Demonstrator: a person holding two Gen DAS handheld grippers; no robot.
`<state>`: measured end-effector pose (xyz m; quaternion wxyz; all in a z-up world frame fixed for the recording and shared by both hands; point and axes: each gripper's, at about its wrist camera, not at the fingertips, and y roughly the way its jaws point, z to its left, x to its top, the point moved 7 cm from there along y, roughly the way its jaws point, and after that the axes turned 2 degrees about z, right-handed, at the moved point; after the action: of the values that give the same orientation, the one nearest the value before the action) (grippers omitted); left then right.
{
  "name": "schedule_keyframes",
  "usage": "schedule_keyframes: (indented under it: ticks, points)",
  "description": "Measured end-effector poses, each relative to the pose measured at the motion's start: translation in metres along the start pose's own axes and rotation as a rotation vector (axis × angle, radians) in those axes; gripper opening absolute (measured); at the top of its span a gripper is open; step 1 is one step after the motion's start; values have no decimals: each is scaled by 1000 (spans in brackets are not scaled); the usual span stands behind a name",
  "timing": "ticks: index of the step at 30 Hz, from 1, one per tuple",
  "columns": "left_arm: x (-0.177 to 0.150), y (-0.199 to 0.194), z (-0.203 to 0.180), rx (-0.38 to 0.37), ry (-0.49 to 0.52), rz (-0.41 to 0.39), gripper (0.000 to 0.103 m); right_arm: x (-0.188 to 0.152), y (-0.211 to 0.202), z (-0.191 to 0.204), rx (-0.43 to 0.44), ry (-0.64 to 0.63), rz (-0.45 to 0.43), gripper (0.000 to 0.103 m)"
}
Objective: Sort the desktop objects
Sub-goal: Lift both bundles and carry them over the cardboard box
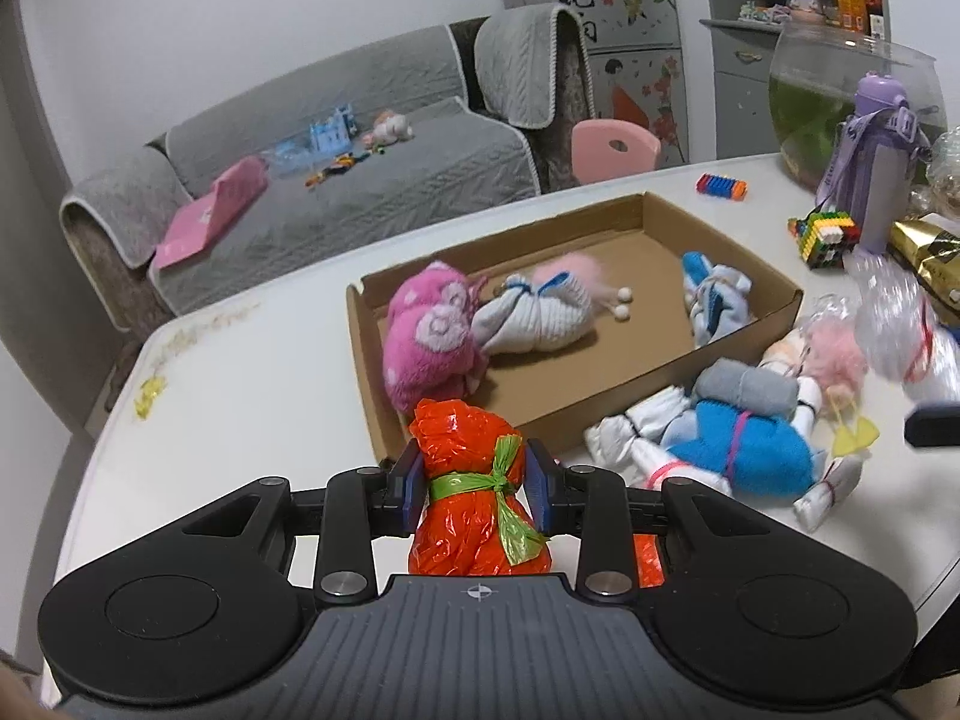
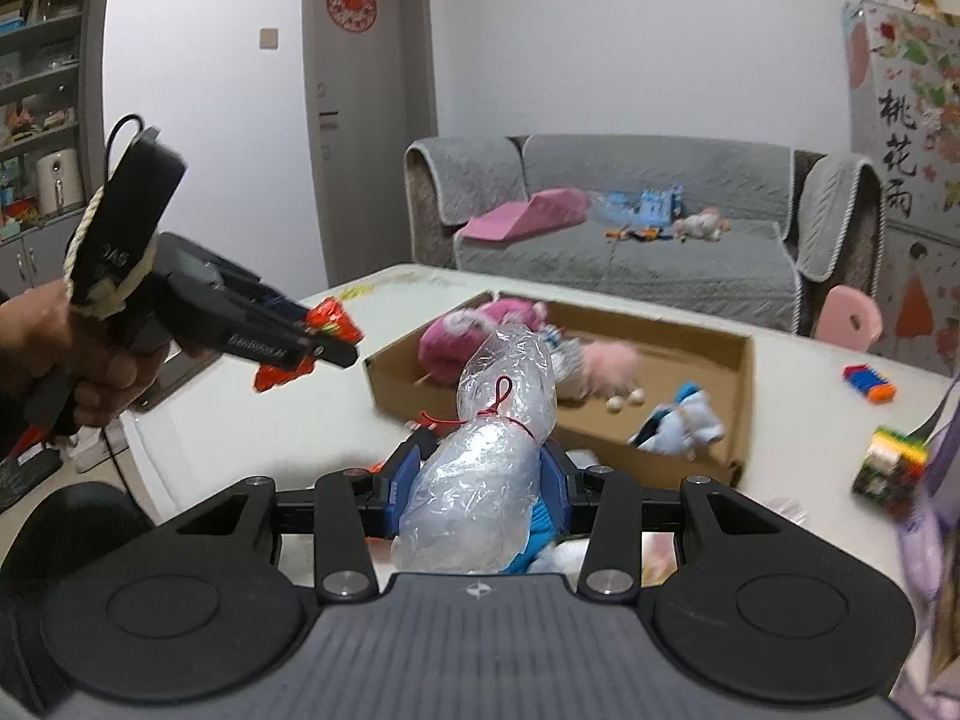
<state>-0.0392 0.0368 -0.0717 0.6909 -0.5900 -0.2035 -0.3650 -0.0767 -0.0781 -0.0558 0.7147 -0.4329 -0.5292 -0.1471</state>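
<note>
My left gripper (image 1: 477,480) is shut on an orange plastic bundle (image 1: 474,498) tied with a green strip, held above the white table near the front corner of the cardboard tray (image 1: 600,384). It also shows in the right wrist view (image 2: 327,339). My right gripper (image 2: 480,474) is shut on a clear plastic bundle (image 2: 492,450) tied with red string, held in the air in front of the tray (image 2: 741,408). The clear bundle shows blurred in the left wrist view (image 1: 894,324). In the tray lie a pink plush roll (image 1: 429,330), a white-pink roll (image 1: 540,312) and a pale blue roll (image 1: 714,300).
Several rolled socks and a blue roll (image 1: 738,438) lie on the table right of the tray. Block toys (image 1: 825,234), a purple bottle (image 1: 870,162), a fish bowl (image 1: 840,90) and a gold packet (image 1: 930,252) stand at the far right. A sofa (image 1: 300,180) is behind.
</note>
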Motion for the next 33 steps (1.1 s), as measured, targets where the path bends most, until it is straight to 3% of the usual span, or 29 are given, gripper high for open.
schedule_keyframes:
  ticks: [18, 33]
  points:
    - [58, 16, -41, -40, 53, -43, 40, 59, 3, -38, -68, -120, -95, 40]
    - [96, 79, -69, -66, 67, -2, 40, 77, 36, -70, -75, -172, -55, 40]
